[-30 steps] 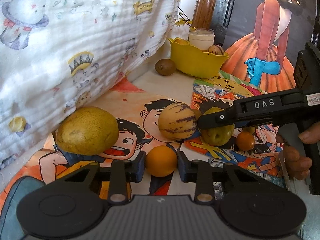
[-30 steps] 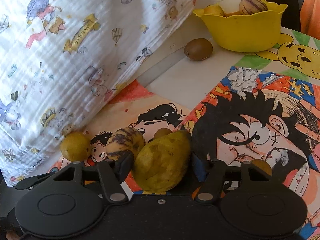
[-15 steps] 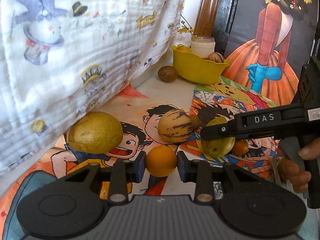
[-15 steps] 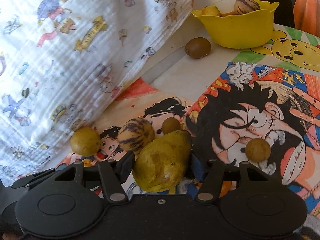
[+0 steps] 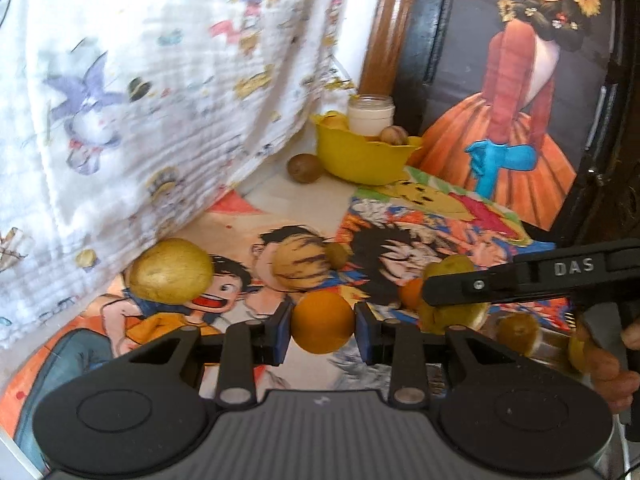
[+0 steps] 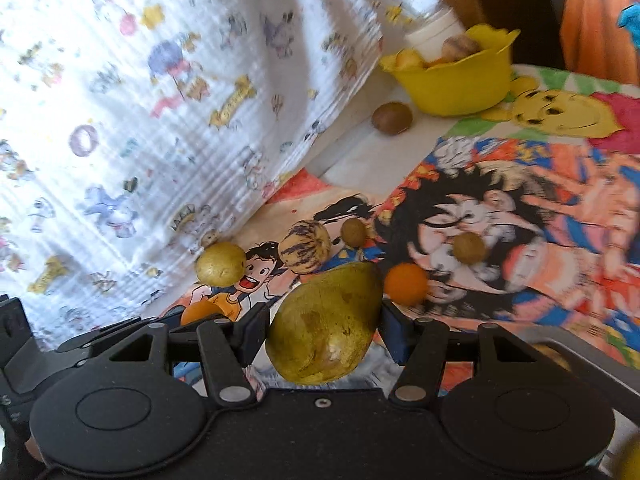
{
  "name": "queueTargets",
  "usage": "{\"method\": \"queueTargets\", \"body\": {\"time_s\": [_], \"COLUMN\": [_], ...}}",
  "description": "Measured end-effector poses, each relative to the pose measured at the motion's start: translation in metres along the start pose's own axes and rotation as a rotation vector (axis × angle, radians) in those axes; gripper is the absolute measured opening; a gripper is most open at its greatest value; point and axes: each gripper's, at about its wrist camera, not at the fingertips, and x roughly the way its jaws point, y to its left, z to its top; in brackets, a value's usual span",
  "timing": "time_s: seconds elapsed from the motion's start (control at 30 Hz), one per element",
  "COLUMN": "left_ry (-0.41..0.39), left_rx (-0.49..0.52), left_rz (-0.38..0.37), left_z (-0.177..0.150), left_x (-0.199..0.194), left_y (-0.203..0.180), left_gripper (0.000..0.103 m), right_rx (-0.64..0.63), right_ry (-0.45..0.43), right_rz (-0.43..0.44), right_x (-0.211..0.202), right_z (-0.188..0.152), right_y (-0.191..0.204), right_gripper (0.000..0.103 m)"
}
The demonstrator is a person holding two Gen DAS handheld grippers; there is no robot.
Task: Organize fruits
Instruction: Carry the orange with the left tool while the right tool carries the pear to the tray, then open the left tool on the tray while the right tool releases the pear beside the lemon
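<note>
My left gripper (image 5: 322,322) is shut on an orange (image 5: 322,323), held above the cartoon mat. My right gripper (image 6: 322,330) is shut on a green-yellow pear (image 6: 324,328), also lifted; it shows in the left wrist view (image 5: 454,314) behind the right gripper's finger. A yellow bowl (image 5: 362,158) (image 6: 460,80) with fruit in it stands at the far end. On the mat lie a yellow round fruit (image 5: 171,271) (image 6: 221,263), a striped melon (image 5: 303,264) (image 6: 306,251), a small orange (image 6: 406,284) and two small brown-green fruits (image 6: 354,232) (image 6: 469,248).
A kiwi (image 5: 304,168) (image 6: 392,118) lies on the bare table beside the bowl. A white jar (image 5: 370,114) stands behind the bowl. A printed white cloth (image 5: 140,100) hangs along the left. A painted picture (image 5: 512,120) leans at the back right.
Both grippers have risen and pulled back with their fruits; the mat and loose fruits now look farther away. The right gripper lifted the pear off the mat, uncovering a small orange.
</note>
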Motion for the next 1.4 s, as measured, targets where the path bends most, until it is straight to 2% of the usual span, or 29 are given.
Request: {"method": "queueTargets", "body": {"time_s": [0.33, 0.57, 0.87, 1.0, 1.4], "left_ry": [0.013, 0.071, 0.134, 0.159, 0.199], "left_rx": [0.049, 0.098, 0.144, 0.145, 0.159], "left_rz": [-0.105, -0.171, -0.210, -0.209, -0.208], "left_z": [-0.012, -0.027, -0.042, -0.046, -0.053], "left_x": [-0.013, -0.002, 0.025, 0.039, 0.058], "left_y": [-0.061, -0.105, -0.145, -0.150, -0.156], "left_gripper": [0.036, 0.036, 0.036, 0.036, 0.036], "right_rx": [0.025, 0.082, 0.115, 0.101, 0.091], "right_ry": [-0.090, -0.103, -0.078, -0.065, -0.078], "right_rz": [-0.085, -0.156, -0.203, -0.220, -0.218], "right_x": [-0.104, -0.146, -0.148, -0.142, -0.138], "right_z": [-0.040, -0.079, -0.108, -0.114, -0.114], "right_y": [-0.025, -0.055, -0.084, -0.086, -0.089], "right_gripper": [0.061, 0.061, 0.060, 0.056, 0.056]}}
